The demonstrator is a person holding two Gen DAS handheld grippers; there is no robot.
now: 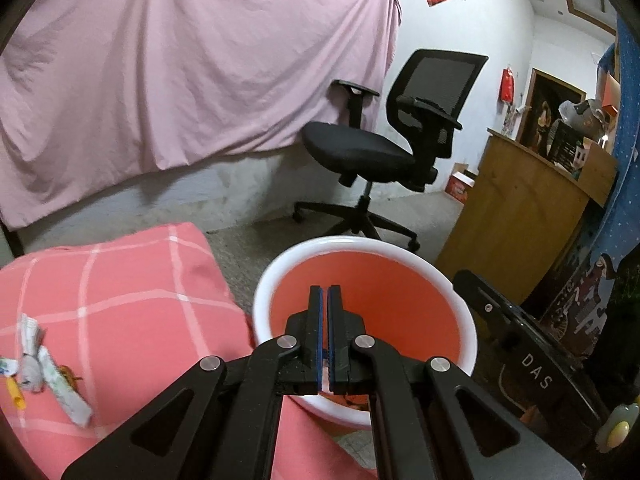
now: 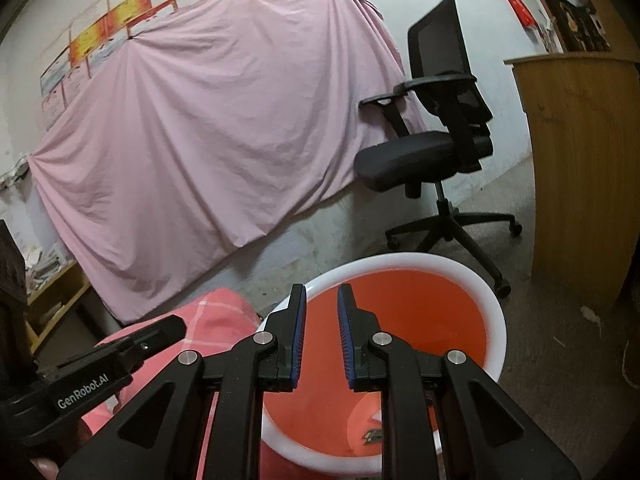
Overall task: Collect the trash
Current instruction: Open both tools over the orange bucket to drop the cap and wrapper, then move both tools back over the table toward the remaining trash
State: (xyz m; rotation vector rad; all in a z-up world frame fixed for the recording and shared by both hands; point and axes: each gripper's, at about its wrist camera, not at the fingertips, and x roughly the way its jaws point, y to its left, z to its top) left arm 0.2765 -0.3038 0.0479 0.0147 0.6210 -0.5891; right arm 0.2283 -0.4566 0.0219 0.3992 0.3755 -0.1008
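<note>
An orange bin with a white rim (image 1: 466, 312) (image 2: 494, 308) stands on the floor beside a pink checked bedcover (image 1: 120, 292). My left gripper (image 1: 325, 292) hovers over the bin's mouth, shut with nothing between its pads. My right gripper (image 2: 322, 292) also hangs over the bin, its jaws a little apart and empty. A small dark scrap (image 2: 372, 434) lies at the bottom of the bin. Crumpled white wrappers (image 1: 34, 360), a longer wrapper (image 1: 66, 396) and a yellow piece (image 1: 14, 396) lie on the bedcover at the far left. Each view shows the other gripper's body at its edge.
A black office chair (image 1: 384, 148) (image 2: 436, 136) stands on the concrete floor behind the bin. A wooden cabinet (image 1: 516, 216) (image 2: 584, 168) is to the right. A pink sheet (image 1: 192, 64) hangs on the back wall.
</note>
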